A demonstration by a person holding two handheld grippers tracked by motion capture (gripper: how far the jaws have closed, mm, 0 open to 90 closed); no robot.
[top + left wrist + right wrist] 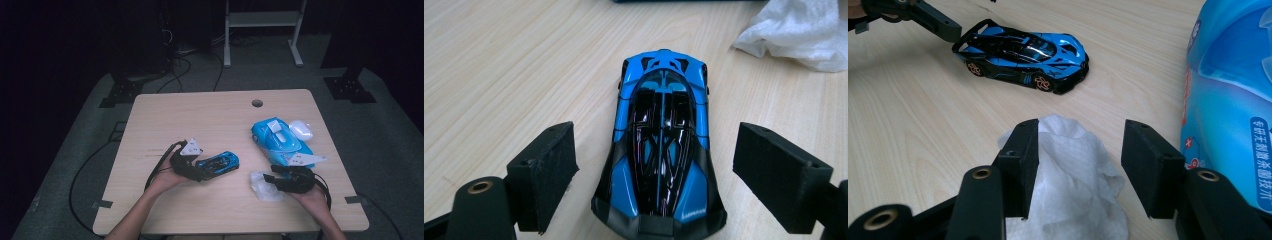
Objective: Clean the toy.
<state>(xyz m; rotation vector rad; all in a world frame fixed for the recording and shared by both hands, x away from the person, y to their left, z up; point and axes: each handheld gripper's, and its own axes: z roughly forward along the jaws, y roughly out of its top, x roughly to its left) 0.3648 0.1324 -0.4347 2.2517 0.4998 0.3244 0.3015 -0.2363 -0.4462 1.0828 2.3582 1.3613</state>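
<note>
Left claw [656,175] straddles one toy car [661,145], seemingly untouched.

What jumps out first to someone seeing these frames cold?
The glossy blue and black toy car at mid-table, standing between the open jaws of the left gripper with gaps on both sides. Next, the crumpled white wipe lying between the open jaws of the right gripper, beside the bright blue wipes pack near the table's right edge.
</note>
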